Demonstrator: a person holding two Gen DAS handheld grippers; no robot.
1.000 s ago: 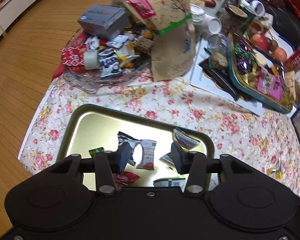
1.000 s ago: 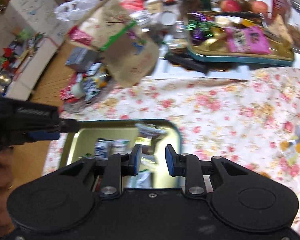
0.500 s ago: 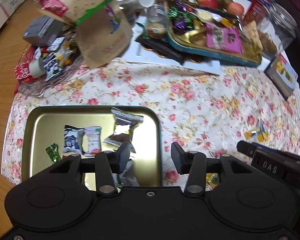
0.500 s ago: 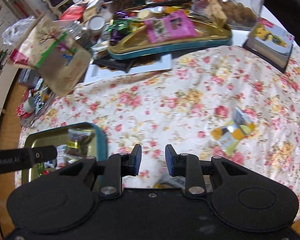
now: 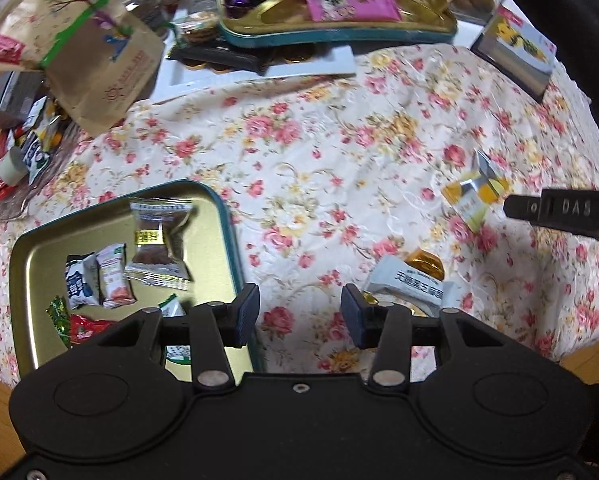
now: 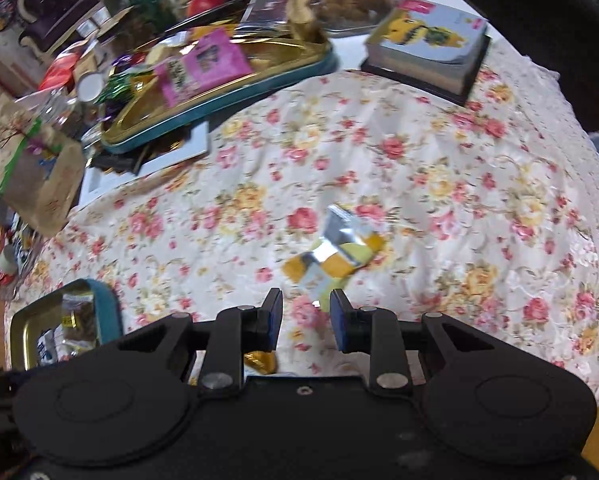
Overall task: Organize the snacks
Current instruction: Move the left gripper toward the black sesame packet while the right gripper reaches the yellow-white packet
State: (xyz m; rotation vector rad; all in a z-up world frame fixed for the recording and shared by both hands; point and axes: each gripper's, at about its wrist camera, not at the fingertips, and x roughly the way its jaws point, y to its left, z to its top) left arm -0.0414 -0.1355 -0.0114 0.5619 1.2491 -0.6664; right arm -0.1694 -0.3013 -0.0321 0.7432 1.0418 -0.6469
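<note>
Snacks still loose on the floral tablecloth (image 5: 323, 128) are the concern here, because both grippers hang empty above them and neither is lined up yet. Ahead of the right gripper (image 6: 306, 322), just beyond its fingertips, lies a pair of yellow-and-silver packets (image 6: 333, 254), one overlapping the other; a careless pinch could catch only the top one, or drag both across the cloth. Those jaws stand fairly narrow, with clear daylight between the blue pads and nothing in them, so they may need to spread before they can straddle a flat wrapper. Just behind and below the right gripper's left finger a gold-wrapped sweet (image 6: 259, 360) peeks out, largely hidden by the tool. The left gripper (image 5: 300, 317) is spread wide and holds nothing; its gap frames bare cloth. Beside its right finger sits a white packet (image 5: 409, 286), touching the gold sweet; part of it is covered by the finger, so a blind descent might crush it. To the left of that gripper lies the gold tray (image 5: 39, 256) with a teal rim, already holding several small packets, among them a clear-wrapped brown cake (image 5: 159, 240). The two tools work close together, and could collide if both dive at once.
</note>
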